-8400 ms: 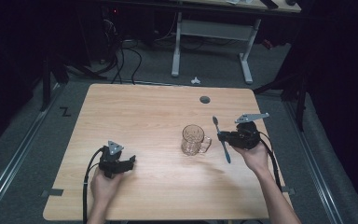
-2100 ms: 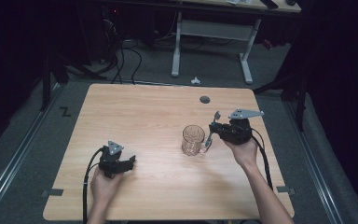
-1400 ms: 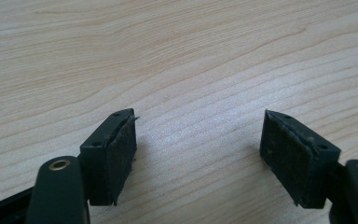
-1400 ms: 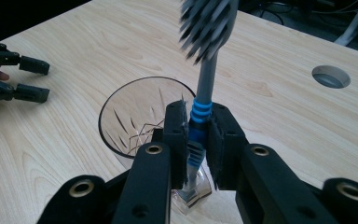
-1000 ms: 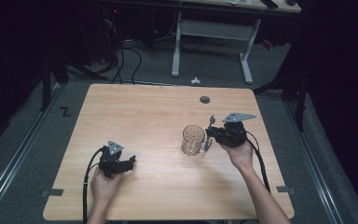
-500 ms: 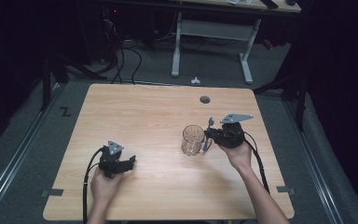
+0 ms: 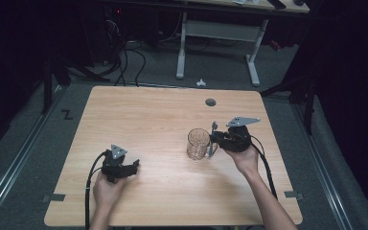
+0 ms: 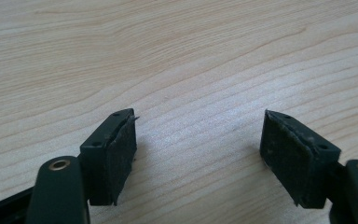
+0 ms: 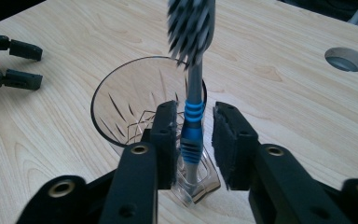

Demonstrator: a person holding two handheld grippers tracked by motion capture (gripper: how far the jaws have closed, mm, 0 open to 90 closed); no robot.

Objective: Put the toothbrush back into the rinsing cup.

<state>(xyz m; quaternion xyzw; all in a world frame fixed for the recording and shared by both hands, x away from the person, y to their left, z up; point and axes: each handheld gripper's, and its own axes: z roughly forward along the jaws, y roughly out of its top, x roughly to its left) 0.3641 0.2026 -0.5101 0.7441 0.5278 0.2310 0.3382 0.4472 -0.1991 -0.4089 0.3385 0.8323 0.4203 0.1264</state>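
Observation:
A clear cut-glass mug (image 7: pixel 199 143) (image 9: pixel 135 102) stands on the wooden table (image 7: pixel 163 120), right of middle, with its handle turned toward my right gripper (image 7: pixel 218 140) (image 9: pixel 195 109). A grey toothbrush (image 7: pixel 213 128) (image 9: pixel 193 112) with a blue grip stands upright between the right jaws, bristles up. Its lower end reaches down at the mug's handle; I cannot tell whether it passes through the loop. These jaws have just been opening, and a gap shows beside the brush. My left gripper (image 7: pixel 135 166) (image 8: pixel 198 135) (image 9: pixel 32 65) rests on the table front left, open, with bare wood between its pads.
A round cable hole (image 7: pixel 211 102) (image 9: pixel 346 59) lies in the tabletop behind the mug. Beyond the far edge stand white desk legs (image 7: pixel 251 62), floor cables (image 7: pixel 124 52) and a small white object (image 7: pixel 201 83). Bare wood spans the table's middle and left.
The right hand brought the toothbrush from right of the mug to its handle side and stood it upright. Its jaws, shut on the brush half a second ago, now stand apart. The left gripper stayed put.

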